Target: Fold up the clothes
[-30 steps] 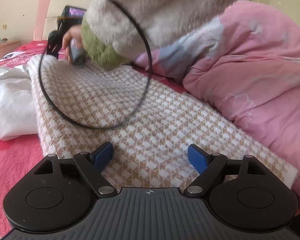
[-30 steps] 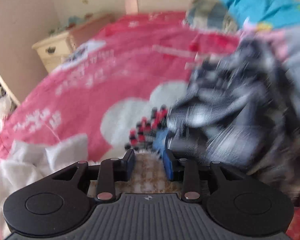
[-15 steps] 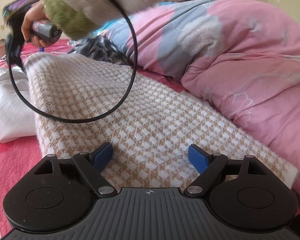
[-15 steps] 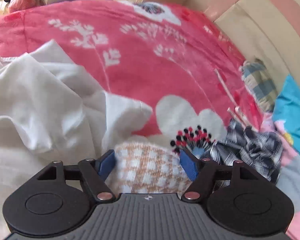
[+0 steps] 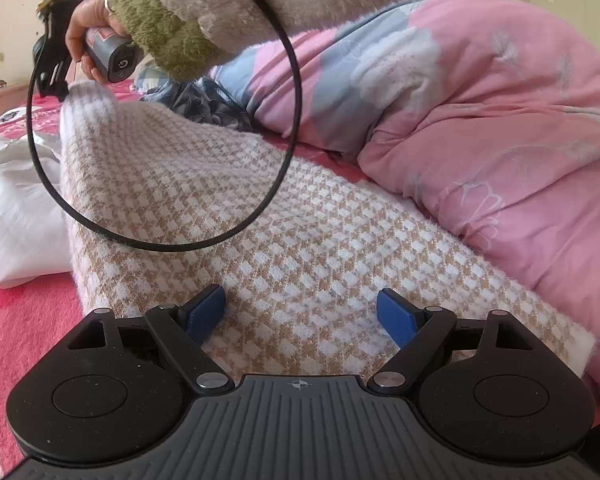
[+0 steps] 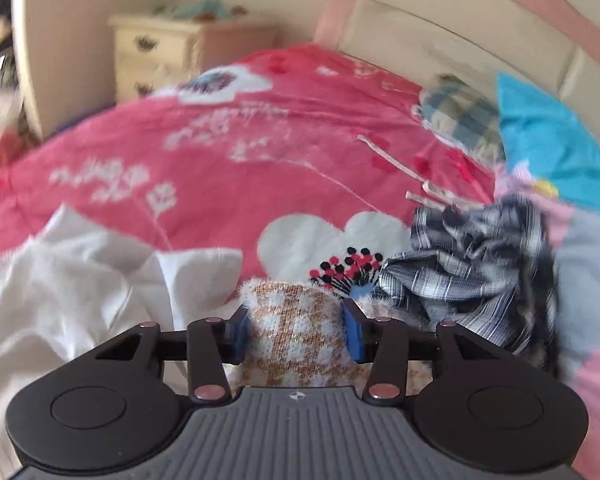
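**Right tongs closing on the far corner of the checked knit**

From my left wrist view I get the whole picture: the tan-and-white checked knit (image 5: 260, 216) stretches flat across the red bedspread (image 5: 16, 320), its right edge running along the pink quilt (image 5: 500, 140). My left gripper (image 5: 302, 312) sits low over the near end, blue pads spread wide, cloth lying between them but neither pad pressing it. Far up the knit I can see a hand (image 5: 86, 36) in a fuzzy sleeve (image 5: 204, 4) on the other tool's handle, a black cable (image 5: 288, 92) looping down, and the far corner lifted to a peak.

The right wrist view gives me what that one hides: the right gripper (image 6: 296, 330) has a bunched fold of the knit between its pads, both touching cloth, jaws closing. Beyond it lie a white garment (image 6: 80, 280) left, a crumpled plaid shirt (image 6: 472, 264) right, and a nightstand (image 6: 168, 52).
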A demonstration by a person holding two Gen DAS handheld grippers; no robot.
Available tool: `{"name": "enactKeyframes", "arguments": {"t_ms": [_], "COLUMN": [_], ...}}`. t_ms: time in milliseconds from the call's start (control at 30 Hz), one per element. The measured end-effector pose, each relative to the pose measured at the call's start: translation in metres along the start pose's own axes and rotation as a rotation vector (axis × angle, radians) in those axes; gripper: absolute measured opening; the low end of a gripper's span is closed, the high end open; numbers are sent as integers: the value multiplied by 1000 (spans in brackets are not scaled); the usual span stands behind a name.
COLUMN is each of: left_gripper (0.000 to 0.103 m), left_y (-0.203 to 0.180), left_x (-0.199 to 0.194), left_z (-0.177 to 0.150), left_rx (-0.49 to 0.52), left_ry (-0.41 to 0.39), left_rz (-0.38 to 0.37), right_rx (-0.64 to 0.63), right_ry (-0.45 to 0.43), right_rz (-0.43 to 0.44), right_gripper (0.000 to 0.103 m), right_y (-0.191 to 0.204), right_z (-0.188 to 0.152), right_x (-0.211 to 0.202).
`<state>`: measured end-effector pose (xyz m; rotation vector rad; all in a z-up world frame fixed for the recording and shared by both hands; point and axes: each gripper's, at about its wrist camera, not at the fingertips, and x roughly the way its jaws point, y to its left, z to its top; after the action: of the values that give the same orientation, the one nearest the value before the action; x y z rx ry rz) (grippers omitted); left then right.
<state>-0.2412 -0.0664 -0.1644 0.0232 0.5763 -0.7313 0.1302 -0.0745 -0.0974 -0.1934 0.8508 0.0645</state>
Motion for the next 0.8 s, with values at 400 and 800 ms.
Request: {"name": "enactKeyframes", "arguments": {"t_ms": [400,800], "left_gripper": [84,84], "left_y": [1,-2], "left_x": [0,-5], "left_z": [0,-3], "left_rx": [3,-2], "left_ry": [3,-8], "left_rz": [1,17], "right_rx": [128,-172], "right_ry": [-52,127], "right_rz": [285,266], "right_gripper": [57,66], "right_y": [-32,10], "right_z": [24,-43], "right_x": [-51,-1]}}
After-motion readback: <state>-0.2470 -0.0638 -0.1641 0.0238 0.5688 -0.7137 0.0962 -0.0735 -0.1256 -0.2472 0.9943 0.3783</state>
